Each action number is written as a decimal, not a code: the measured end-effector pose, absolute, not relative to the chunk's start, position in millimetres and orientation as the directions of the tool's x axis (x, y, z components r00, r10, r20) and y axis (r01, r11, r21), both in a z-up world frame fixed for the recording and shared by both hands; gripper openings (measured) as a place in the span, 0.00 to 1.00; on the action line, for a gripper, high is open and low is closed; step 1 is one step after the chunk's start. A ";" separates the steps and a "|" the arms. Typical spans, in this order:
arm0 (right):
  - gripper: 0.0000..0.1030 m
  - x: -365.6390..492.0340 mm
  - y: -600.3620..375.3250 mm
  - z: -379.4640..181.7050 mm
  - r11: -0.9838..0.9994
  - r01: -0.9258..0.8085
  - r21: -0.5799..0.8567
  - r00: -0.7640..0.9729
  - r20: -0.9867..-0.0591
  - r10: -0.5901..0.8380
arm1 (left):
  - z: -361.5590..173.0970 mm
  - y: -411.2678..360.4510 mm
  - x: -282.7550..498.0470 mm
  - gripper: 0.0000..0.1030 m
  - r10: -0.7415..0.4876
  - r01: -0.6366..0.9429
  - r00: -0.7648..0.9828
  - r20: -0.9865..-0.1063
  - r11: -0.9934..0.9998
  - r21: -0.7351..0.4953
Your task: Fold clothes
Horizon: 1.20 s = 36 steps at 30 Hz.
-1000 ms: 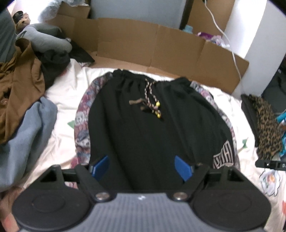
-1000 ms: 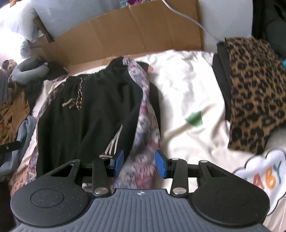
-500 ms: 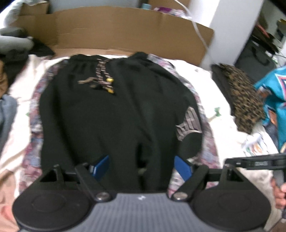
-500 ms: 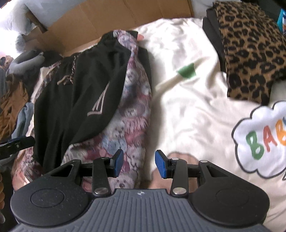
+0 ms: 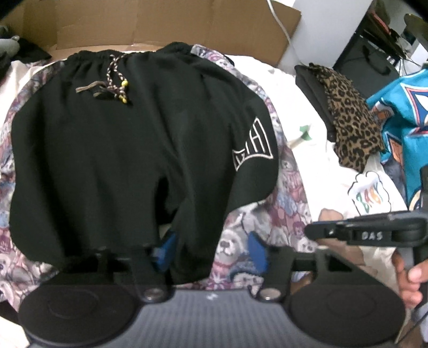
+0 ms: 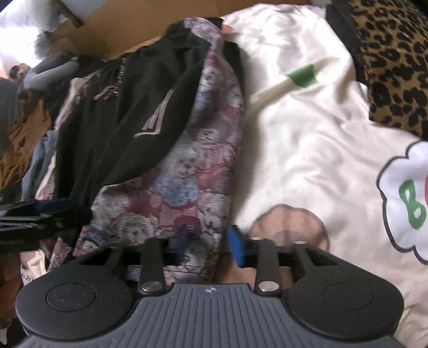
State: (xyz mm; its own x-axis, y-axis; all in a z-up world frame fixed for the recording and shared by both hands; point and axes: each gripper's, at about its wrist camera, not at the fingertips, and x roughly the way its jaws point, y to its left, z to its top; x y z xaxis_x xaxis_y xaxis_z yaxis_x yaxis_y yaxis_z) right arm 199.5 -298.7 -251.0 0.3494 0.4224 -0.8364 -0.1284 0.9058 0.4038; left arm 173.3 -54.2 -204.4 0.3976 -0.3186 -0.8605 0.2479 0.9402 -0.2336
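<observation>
1. Left gripper: jaws spread wide, nothing pinched. Blue pads sit either side of the near hem of the black shorts, over the bear-print garment beneath.
2. Right gripper: jaws apart, empty, straddling the near right edge of the bear-print cloth where it meets the white blanket.
3. Shorts lie flat on the bear-print piece, waistband and drawstring at the far end by the cardboard; white logo on the right leg.
4. Judgement: step in hand is taking the near hem for a fold toward the waistband.
5. To do it well: pinch only the black layer; the patterned cloth under it could easily come along. Cannot tell which layer the right tool aims for.
6. Take both corners level, lift just clear, carry evenly so the hem lands square.
7. Risk: the crotch split bunching in the middle.
8. Leopard-print item well apart, no obstacle.
</observation>
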 end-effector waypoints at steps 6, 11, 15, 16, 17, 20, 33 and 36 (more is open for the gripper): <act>0.00 202.1 -291.7 -232.7 0.868 -0.183 0.461 0.367 -0.787 0.496 | -204.0 -42.0 173.3 0.03 -0.318 0.227 0.404 -0.858 0.943 -0.242; 0.00 210.6 -274.7 -221.0 0.837 -0.237 0.493 0.372 -0.750 0.547 | -197.5 -18.6 177.0 0.00 -0.266 0.160 0.429 -0.863 0.963 -0.217; 0.00 221.0 -253.4 -220.4 0.818 -0.269 0.508 0.349 -0.740 0.575 | -188.3 -1.0 176.9 0.07 -0.269 0.124 0.439 -0.857 0.963 -0.238; 0.00 222.9 -247.9 -220.6 0.814 -0.279 0.509 0.344 -0.739 0.580 | -183.7 1.8 175.5 0.08 -0.279 0.129 0.447 -0.850 0.960 -0.247; 0.00 224.6 -242.4 -220.8 0.811 -0.288 0.509 0.338 -0.738 0.584 | -179.6 3.9 173.9 0.14 -0.289 0.136 0.454 -0.843 0.957 -0.255; 0.00 226.1 -233.7 -224.7 0.817 -0.300 0.492 0.332 -0.749 0.573 | -173.8 2.6 169.5 0.23 -0.311 0.160 0.465 -0.829 0.950 -0.267; 0.39 208.2 -243.5 -231.2 0.835 -0.336 0.436 0.299 -0.791 0.534 | -205.0 -38.0 163.4 0.23 -0.368 0.262 0.380 -0.849 0.923 -0.282; 0.39 202.7 -253.8 -223.5 0.846 -0.338 0.413 0.313 -0.798 0.515 | -218.3 -37.6 165.9 0.23 -0.333 0.245 0.355 -0.873 0.935 -0.257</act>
State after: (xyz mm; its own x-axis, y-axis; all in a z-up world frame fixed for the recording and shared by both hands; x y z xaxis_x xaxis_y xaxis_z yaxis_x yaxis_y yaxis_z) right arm 202.7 -253.8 -223.5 0.3130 0.5149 -0.7981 -0.3385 0.8456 0.4128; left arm 165.9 -37.6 -218.3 0.3552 -0.3335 -0.8733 0.2452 0.9347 -0.2572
